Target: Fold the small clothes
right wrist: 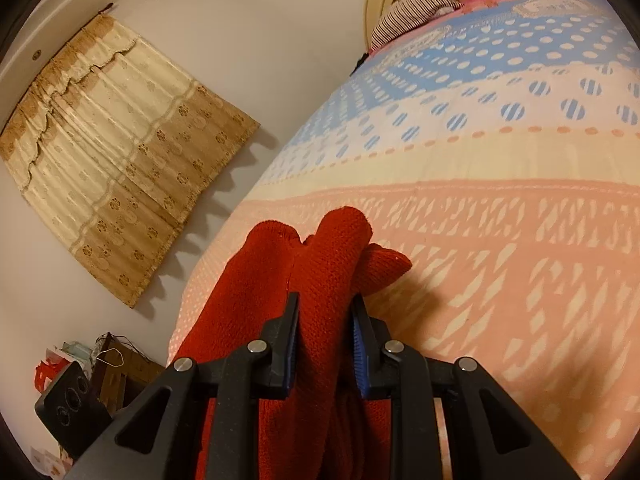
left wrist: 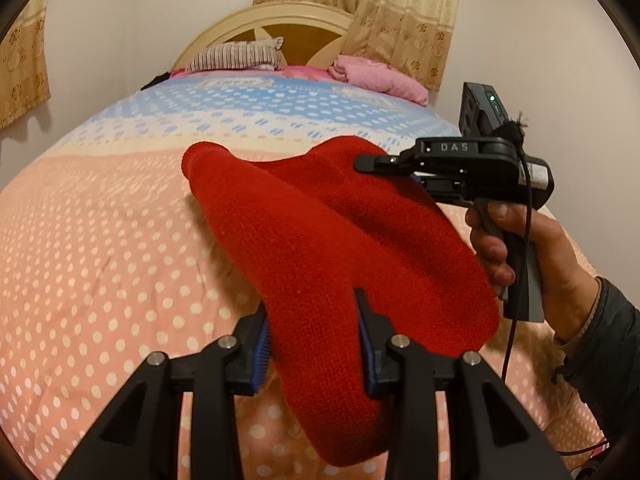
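While both grippers pinch it, the one red knit (left wrist: 320,248) hangs lifted over the near, pink end of the bed (left wrist: 100,240): left gripper (left wrist: 314,344) clamped on its near fold, right gripper (right wrist: 325,344) nipping the far right edge, two pillows far off

A bed (left wrist: 100,240) under a polka-dot pink, cream and blue cover fills the pale-walled room; a striped pillow (left wrist: 236,56) and pink bedding (left wrist: 376,76) lie beside the rounded headboard (left wrist: 280,20); gold patterned curtains (right wrist: 116,160) hang behind
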Demonstrator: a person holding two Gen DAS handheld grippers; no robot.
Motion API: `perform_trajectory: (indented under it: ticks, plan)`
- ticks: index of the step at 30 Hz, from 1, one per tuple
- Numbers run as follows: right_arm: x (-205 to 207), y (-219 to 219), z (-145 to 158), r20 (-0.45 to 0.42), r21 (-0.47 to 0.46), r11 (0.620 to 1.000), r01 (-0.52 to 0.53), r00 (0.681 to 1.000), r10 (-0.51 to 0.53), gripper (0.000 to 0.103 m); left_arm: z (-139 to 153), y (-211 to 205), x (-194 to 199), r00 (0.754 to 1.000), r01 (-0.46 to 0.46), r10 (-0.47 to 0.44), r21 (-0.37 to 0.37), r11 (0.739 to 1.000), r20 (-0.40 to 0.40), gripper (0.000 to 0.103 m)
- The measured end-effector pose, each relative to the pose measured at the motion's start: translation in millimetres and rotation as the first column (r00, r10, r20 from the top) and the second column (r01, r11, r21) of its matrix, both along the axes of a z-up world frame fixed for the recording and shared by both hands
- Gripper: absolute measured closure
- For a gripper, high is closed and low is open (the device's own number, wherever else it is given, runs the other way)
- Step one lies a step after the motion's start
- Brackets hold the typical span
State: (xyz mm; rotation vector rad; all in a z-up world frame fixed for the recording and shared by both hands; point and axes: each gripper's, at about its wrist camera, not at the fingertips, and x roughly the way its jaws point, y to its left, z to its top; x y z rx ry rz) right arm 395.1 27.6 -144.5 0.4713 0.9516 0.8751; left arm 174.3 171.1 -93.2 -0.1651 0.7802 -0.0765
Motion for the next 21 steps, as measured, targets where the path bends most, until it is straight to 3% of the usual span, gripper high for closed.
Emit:
perform_trajectory:
  ticks: [4,8,13,21]
  plan:
    - [4,1,-10,-0.02,-0.014,1.0,0.011,1.0,-0.011,0.08,-8,2,-1,1.0,-0.012,0.011,-0.018,1.0,-0.022,0.061]
    - [8,-5,-23,-0.047,-0.028,0.999,0.026,0.998,-0.028,0.08,-14,3,-1,0.999,-0.037,0.037,0.015,0.999,-0.032,0.045]
    - [12,-7,-38,-0.083,-0.056,0.997,0.047,0.995,-0.052,0.08,-17,4,-5,0.998,-0.048,0.049,0.028,0.998,-0.029,0.039]
    - [-14,-25,-17,-0.025,-0.114,0.986,0.121,0.992,-0.125,0.07,-4,2,-31,0.995,-0.097,0.096,0.069,0.993,0.01,0.03]
